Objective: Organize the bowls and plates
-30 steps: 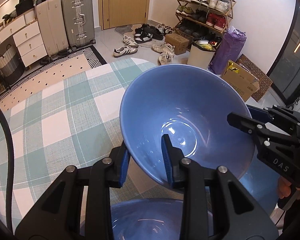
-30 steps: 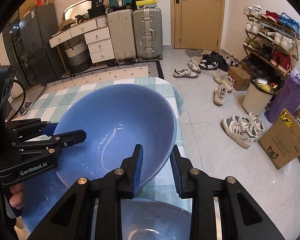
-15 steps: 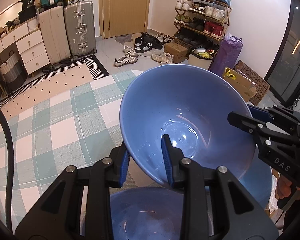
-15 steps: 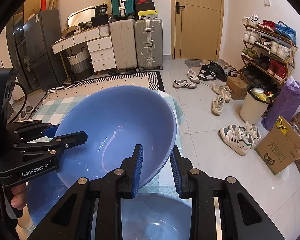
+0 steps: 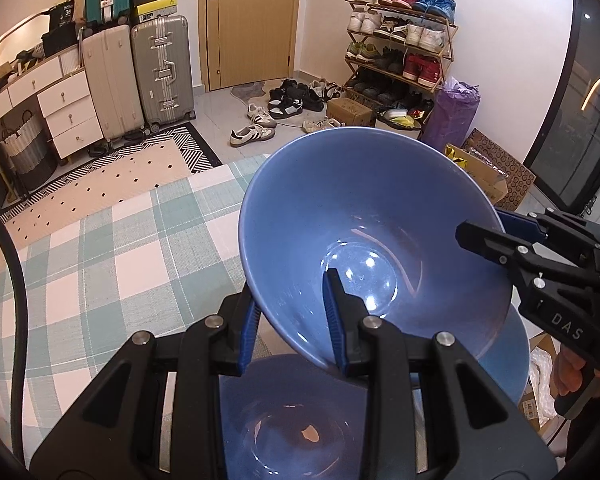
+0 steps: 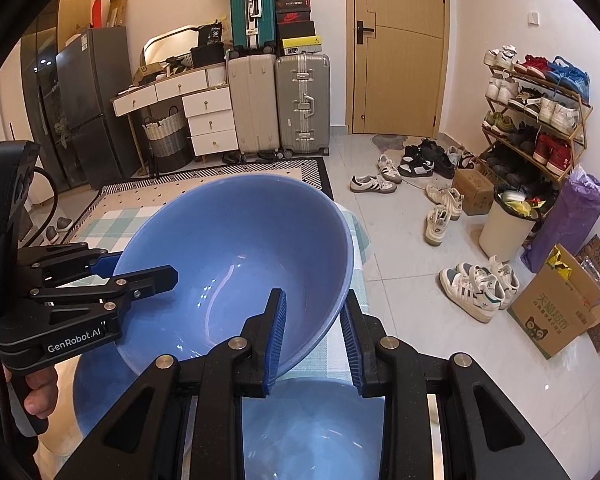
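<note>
- Bowl (image 5: 364, 232), blue and empty, held raised above the checked tablecloth (image 5: 100, 264), tilted, with its opening facing up and toward the cameras.
- Left gripper (image 5: 290, 328): jaws clamped on the bowl's near rim.
- Right gripper (image 6: 314, 336): jaws clamped on the opposite rim.
- Second blue bowl (image 5: 292, 420) sits directly beneath; a small tan speck lies inside.
- Blue plate (image 5: 508, 356) lies under the raised bowl, at the right.
</note>
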`<state>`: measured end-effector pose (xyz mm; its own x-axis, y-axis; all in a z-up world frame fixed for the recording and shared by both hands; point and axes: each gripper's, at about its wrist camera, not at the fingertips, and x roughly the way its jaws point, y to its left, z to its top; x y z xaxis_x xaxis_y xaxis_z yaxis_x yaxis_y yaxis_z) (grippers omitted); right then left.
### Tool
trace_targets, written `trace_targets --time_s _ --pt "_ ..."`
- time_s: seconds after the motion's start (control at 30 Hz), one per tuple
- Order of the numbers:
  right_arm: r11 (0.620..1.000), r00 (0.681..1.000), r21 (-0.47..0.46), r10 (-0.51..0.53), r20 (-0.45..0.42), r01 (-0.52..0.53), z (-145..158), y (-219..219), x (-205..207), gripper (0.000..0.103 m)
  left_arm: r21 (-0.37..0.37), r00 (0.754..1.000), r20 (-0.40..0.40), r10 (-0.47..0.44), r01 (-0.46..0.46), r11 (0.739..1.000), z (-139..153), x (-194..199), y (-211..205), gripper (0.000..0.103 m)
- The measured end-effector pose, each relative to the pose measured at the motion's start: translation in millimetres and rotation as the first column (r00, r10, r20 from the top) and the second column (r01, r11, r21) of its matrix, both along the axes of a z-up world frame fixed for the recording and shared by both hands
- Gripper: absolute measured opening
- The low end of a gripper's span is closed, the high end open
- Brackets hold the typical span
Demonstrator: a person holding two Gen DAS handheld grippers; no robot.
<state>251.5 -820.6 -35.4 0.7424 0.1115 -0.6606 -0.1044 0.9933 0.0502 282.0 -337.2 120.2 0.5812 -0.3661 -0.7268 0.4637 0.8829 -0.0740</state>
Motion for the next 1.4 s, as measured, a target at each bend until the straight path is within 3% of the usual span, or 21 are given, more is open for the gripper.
trace_targets --time_s 0.73,1.4 --pt "0.999 0.996 0.008 0.053 0.067 -0.054 28.8 29.7 -40.4 0.028 -0.007 0.998 0.062 0.031 -0.031 1.000 47.5 -66.2 33.1 0.027" --pt "0.994 0.993 0.048 0.099 0.056 -0.102 19.4 57.0 -63.4 0.028 0.017 0.995 0.076 0.062 -0.064 0.998 45.8 -104.7 68.3 0.027"
